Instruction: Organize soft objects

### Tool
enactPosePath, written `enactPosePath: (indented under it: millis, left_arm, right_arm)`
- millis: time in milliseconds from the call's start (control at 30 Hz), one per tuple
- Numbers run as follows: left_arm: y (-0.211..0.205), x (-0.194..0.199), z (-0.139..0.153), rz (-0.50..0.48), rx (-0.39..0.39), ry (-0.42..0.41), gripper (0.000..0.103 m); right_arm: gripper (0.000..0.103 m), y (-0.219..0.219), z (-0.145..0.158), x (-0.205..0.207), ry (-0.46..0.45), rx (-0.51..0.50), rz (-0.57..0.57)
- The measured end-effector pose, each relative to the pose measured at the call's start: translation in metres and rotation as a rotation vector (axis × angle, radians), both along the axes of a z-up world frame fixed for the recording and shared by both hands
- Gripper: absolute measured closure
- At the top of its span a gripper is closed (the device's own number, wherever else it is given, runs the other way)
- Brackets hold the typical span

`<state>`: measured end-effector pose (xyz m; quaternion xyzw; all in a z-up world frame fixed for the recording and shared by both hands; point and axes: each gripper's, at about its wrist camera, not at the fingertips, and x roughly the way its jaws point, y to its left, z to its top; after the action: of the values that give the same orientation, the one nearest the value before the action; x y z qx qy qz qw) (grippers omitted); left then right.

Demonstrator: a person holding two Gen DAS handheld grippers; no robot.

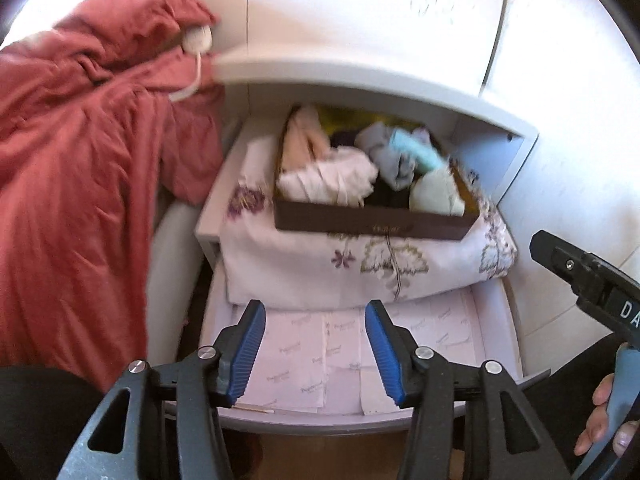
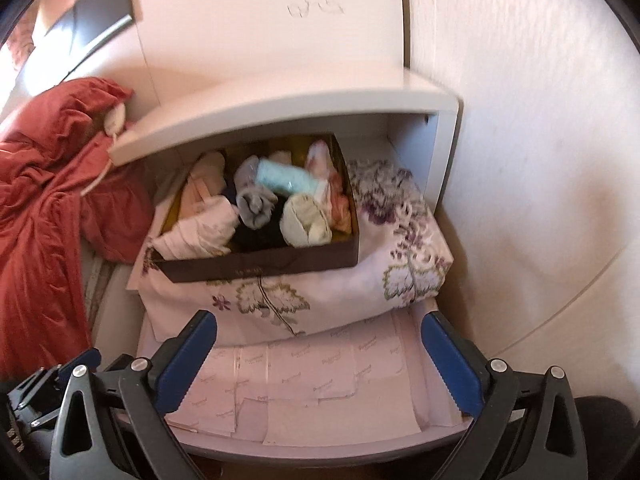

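Nearest the lens, the left gripper (image 1: pixel 316 344) is hanging with its blue pads spread and nothing between them, over the paper-lined drawer (image 1: pixel 496 364). The right gripper (image 2: pixel 318 354) is standing spread wider, also empty, above the same lining paper (image 2: pixel 304 392).

The task's soft things are sitting in the brown box (image 2: pixel 256 266): a grey sock bundle (image 2: pixel 254 204), a pale blue roll (image 2: pixel 286 180), a cream roll (image 2: pixel 306 226) and pinkish cloth (image 2: pixel 204 232), heaped to the rim. The box is resting on a folded flowered sheet (image 2: pixel 396 236), which is lying at the back of the drawer, partly under the white shelf top (image 2: pixel 280 104). To the left, a red quilt (image 1: pixel 72 152) is slumping against the cabinet.

The risk is sitting in that soft footing. A push on the near wall of the box is likely to be tilting it on the sheet and spilling the top rolls. Reaching deep is bringing the fingers close under the shelf edge. The heap is blurred, so which pieces are loose and which are tucked is hard to judge; pinching one may be dragging a neighbour out. The quilt may be sliding into the drawer gap.
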<state>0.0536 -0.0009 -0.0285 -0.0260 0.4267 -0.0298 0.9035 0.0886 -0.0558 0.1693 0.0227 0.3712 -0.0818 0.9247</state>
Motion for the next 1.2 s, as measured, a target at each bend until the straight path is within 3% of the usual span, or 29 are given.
enactPosePath:
  millis: [167, 433, 700, 800, 1200]
  left_arm:
    - [0.005, -0.022, 0.03, 0.026, 0.015, -0.088, 0.045]
    - [0.016, -0.048, 0.066, 0.087, 0.033, -0.162, 0.044]
    - [0.016, -0.063, 0.083, 0.081, 0.003, -0.211, 0.043]
    - [0.016, -0.067, 0.086, 0.101, 0.018, -0.219, 0.037]
    - [0.014, -0.083, 0.101, 0.117, -0.001, -0.279, 0.037]
  right_arm:
    - [0.0, 0.006, 0.023, -0.022, -0.049, -0.013, 0.006]
    - [0.0, 0.023, 0.054, -0.047, -0.119, -0.023, 0.015]
    - [0.0, 0.039, 0.072, -0.065, -0.172, -0.072, 0.032]
    - [0.0, 0.034, 0.075, -0.069, -0.176, -0.058, 0.022]
    - [0.0, 0.028, 0.075, -0.074, -0.173, -0.055, 0.017]
